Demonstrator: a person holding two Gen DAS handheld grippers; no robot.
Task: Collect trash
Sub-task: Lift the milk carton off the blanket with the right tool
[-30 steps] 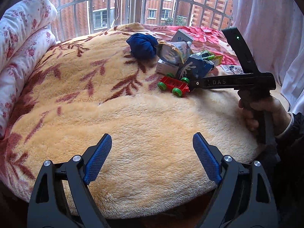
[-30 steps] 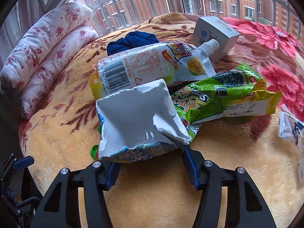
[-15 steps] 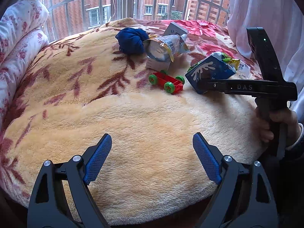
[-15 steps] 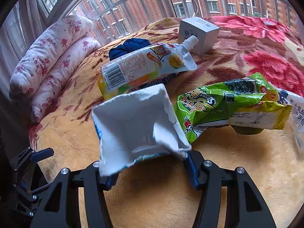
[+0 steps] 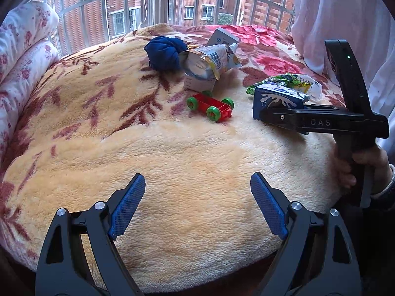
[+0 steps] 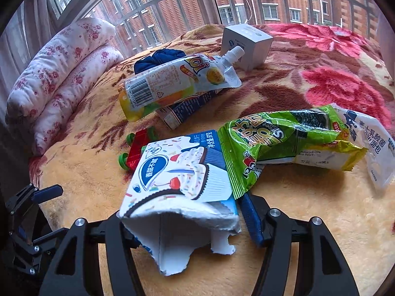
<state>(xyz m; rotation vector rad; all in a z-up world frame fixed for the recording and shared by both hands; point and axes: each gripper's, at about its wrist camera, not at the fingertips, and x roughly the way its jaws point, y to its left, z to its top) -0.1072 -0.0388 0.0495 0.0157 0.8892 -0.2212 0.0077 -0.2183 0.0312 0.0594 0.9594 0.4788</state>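
Observation:
My right gripper [image 6: 190, 224] is shut on a torn blue-and-white cookie box [image 6: 182, 172] and holds it over the blanket; the box also shows in the left wrist view [image 5: 276, 100]. A green snack bag [image 6: 284, 138] lies just beyond it, with a clear bread wrapper [image 6: 370, 143] to its right. A drink pouch [image 6: 177, 81] rests on a flat carton [image 6: 187, 108] further back. My left gripper [image 5: 197, 204] is open and empty over the near blanket.
A red toy car with green wheels [image 5: 211, 106], a blue balled cloth [image 5: 164, 53] and a white box [image 6: 244, 42] lie on the bed. Floral pillows [image 6: 59, 74] line the left. A white curtain [image 5: 345, 12] hangs at right.
My right gripper has pulled the cookie box back and to the right, away from the pile, tipping its printed face up. The left gripper stayed open, its view shifting slightly.

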